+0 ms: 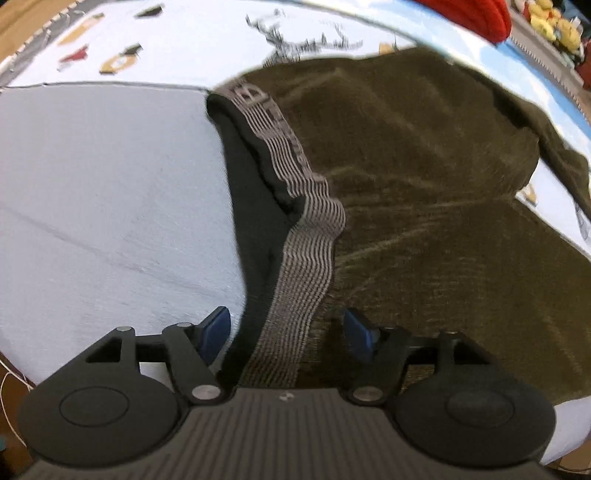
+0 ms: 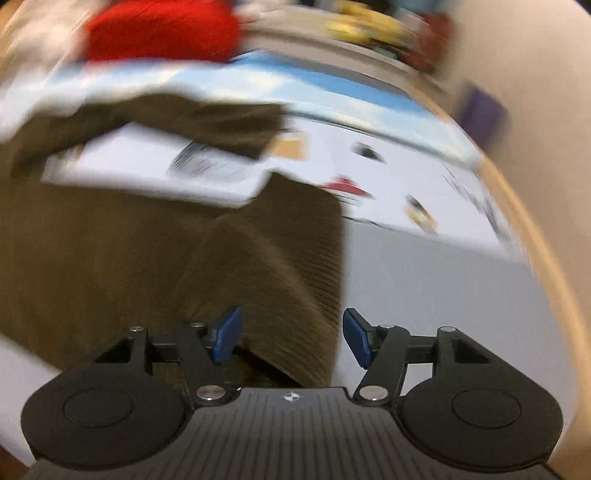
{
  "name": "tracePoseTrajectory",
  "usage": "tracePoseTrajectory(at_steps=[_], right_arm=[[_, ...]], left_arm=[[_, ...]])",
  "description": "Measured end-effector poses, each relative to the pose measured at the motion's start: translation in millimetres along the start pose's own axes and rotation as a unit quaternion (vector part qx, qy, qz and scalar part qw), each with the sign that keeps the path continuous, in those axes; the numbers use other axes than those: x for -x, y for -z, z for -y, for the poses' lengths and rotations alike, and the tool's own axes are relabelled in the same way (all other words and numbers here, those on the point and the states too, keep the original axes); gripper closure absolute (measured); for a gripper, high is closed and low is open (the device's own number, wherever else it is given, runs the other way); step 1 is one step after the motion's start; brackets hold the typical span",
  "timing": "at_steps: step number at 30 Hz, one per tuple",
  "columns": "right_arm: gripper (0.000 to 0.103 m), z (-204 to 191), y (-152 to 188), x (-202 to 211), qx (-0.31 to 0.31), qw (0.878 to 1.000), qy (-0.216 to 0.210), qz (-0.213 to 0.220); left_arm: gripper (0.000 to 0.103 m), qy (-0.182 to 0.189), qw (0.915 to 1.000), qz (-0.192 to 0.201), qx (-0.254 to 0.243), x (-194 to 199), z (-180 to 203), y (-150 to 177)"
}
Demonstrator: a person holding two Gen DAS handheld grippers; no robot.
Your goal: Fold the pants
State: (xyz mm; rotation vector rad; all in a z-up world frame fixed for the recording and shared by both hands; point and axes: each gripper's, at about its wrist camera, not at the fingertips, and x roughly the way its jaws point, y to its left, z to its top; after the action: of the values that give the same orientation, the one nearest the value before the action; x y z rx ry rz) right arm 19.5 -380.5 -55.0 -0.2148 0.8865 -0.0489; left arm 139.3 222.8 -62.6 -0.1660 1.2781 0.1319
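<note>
Left wrist view, nearest first: the left tool (image 1: 287, 334) has its blue fingertips (image 1: 215, 332) spread apart, and the striped grey waistband (image 1: 306, 254) of the pants (image 1: 424, 177) runs down between them without either pad clamping it. The waistband curves away from the tool toward the upper left, with the black lining (image 1: 255, 206) showing on its left side. To the left of it lies a plain pale blue sheet (image 1: 103, 192). The olive corduroy pants spread to the right and away, lying on the sheet, with one leg folded over at the far right. Beyond them is a white printed cloth (image 1: 177, 48) with small cartoon figures, and at the far edge a red knitted item (image 1: 476, 14) and some yellow toys (image 1: 554, 22).

Right wrist view, much blurred by motion: the right tool (image 2: 291, 341) also stands with its blue fingertips (image 2: 229, 338) apart, a ridge of the pants (image 2: 258, 266) rising between them, not gripped. The fabric stretches to the left and away, and a leg (image 2: 207, 122) lies across the printed cloth (image 2: 406, 177) farther off. The red item (image 2: 162, 29) sits at the far top.
</note>
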Motion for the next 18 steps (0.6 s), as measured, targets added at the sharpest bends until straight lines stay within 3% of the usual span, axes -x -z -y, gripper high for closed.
tracePoseTrajectory(at_steps=[2,4,6,8,9,10,11,13,14,15,16,17,18], right_arm=[[0.041,-23,4,-22,0.093,0.996,0.003,-0.014],[0.041,-48,10,-37,0.184,0.982,0.026,-0.038],[0.041,-54,23,-57,0.241,0.967,0.053,-0.058],[0.043,-54,31,-73,0.260,0.962,0.058,-0.060],[0.047,-52,28,-73,0.256,0.963,0.059,-0.057],[0.071,-48,28,-68,0.245,0.966,0.063,-0.055],[0.089,-41,26,-70,0.225,0.971,0.068,-0.052],[0.093,-10,15,-67,0.127,0.990,0.061,-0.024],[0.095,17,15,-55,0.047,0.997,0.052,-0.009],[0.095,46,12,-45,-0.046,0.997,0.055,0.001],[0.095,80,15,-37,-0.139,0.989,0.056,0.008],[0.096,111,24,-28,-0.227,0.972,0.059,0.011],[0.096,143,40,-22,-0.314,0.947,0.072,0.006]], left_arm=[[0.029,-0.001,0.9999,-0.007,-0.008,-5,-1,1],[0.029,-0.008,0.9998,-0.009,-0.015,-7,-5,2],[0.029,-0.012,0.9998,-0.015,-0.010,-10,-7,0],[0.029,-0.015,0.9997,-0.016,-0.007,-15,-6,1],[0.029,-0.018,0.9997,-0.015,-0.009,-14,-5,1],[0.029,-0.019,0.9996,-0.014,-0.012,-17,-4,0],[0.034,-0.019,0.9996,-0.013,-0.015,-16,-3,1],[0.045,-0.013,0.9996,-0.011,-0.021,-17,1,0],[0.047,-0.013,0.9996,-0.008,-0.025,-15,2,2],[0.050,-0.016,0.9993,-0.005,-0.033,-13,4,3],[0.053,-0.019,0.9989,-0.002,-0.043,-14,5,4],[0.056,-0.019,0.9985,0.001,-0.051,-16,6,4],[0.058,-0.019,0.9983,0.002,-0.055,-14,5,6]])
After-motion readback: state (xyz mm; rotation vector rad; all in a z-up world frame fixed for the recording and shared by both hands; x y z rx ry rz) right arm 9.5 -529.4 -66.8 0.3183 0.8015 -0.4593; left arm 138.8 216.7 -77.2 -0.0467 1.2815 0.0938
